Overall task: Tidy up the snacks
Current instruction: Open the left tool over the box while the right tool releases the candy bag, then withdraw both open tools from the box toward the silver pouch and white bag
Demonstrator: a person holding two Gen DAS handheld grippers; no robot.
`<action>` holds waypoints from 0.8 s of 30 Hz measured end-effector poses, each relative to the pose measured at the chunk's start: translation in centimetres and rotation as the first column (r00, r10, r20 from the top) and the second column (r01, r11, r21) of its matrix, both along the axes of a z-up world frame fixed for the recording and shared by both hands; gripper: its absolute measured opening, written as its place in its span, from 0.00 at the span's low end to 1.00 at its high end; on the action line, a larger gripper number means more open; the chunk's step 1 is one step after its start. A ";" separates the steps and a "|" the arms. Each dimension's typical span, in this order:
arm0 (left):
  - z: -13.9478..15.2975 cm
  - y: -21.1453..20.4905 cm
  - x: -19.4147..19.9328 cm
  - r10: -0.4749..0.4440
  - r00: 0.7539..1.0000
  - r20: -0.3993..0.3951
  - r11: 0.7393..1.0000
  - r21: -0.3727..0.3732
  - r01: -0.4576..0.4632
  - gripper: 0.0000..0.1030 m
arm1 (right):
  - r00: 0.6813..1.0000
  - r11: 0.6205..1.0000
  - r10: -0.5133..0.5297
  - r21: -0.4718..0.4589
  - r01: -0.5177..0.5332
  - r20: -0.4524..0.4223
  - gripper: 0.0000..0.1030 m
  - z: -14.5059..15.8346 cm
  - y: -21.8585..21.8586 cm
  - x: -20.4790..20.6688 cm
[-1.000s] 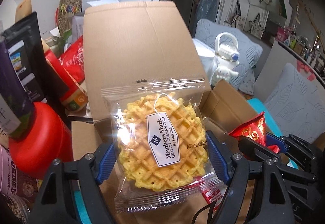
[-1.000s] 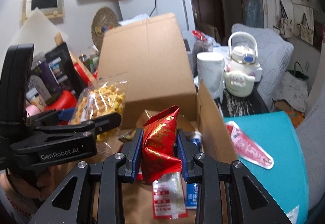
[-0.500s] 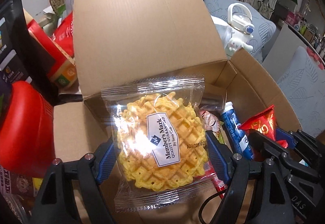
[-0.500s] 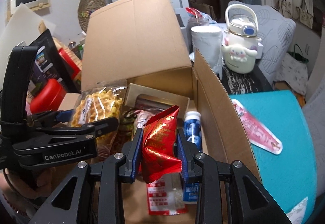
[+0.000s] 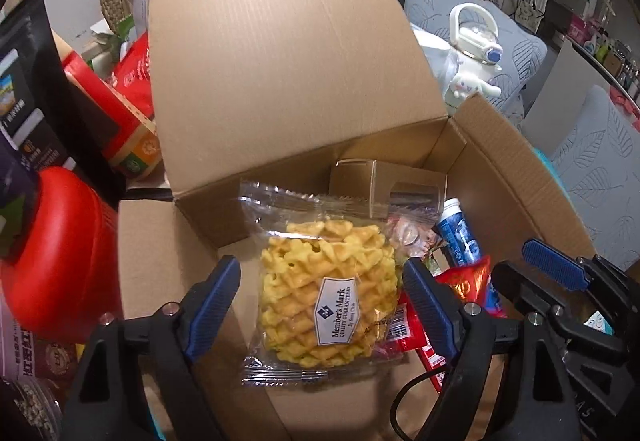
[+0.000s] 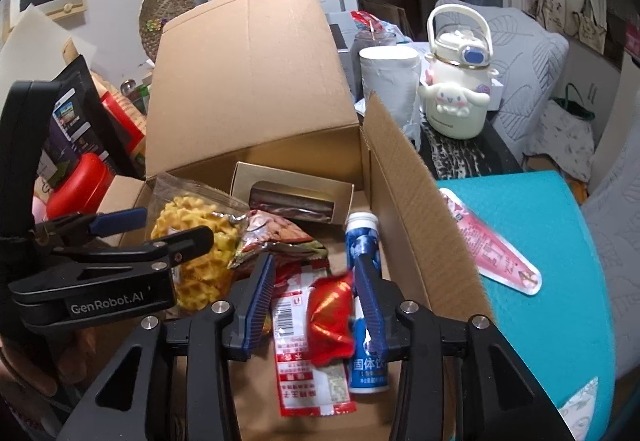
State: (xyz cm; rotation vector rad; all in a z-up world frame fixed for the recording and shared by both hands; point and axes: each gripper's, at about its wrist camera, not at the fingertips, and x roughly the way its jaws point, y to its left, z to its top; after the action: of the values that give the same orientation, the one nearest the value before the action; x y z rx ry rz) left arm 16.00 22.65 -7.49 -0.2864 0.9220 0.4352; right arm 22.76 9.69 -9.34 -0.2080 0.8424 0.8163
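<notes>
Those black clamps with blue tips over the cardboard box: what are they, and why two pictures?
They are hand-held grippers, one in each of a person's hands, each carrying a camera that looks along its own two fingers. One picture comes from the left gripper, the other from the right gripper. Both hang over an open cardboard box that holds snacks. Both sets of jaws are opening. A clear-wrapped waffle packet sits between the left fingers, which stand clear of it. A small red packet lies between the right ones, apparently just let go. Also in the box: a blue tube and a small brown carton.
</notes>
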 end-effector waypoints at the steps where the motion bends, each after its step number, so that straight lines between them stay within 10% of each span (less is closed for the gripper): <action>1: 0.3 -0.1 -0.1 -0.003 1.000 0.012 1.000 0.002 0.003 0.81 | 1.000 1.000 0.003 0.005 -0.003 0.006 0.40 0.3 -0.1 -0.2; 24: 10.0 -7.1 -6.0 -0.204 0.929 0.309 0.976 0.136 0.169 0.81 | 0.968 0.991 -0.064 0.130 0.032 0.244 0.40 9.2 -6.4 -7.7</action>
State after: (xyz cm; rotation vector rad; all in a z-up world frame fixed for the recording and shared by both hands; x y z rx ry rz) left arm 9.97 15.56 2.50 -0.1627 0.5961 0.2499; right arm 15.01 3.25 -0.15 -0.1740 0.5578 0.7763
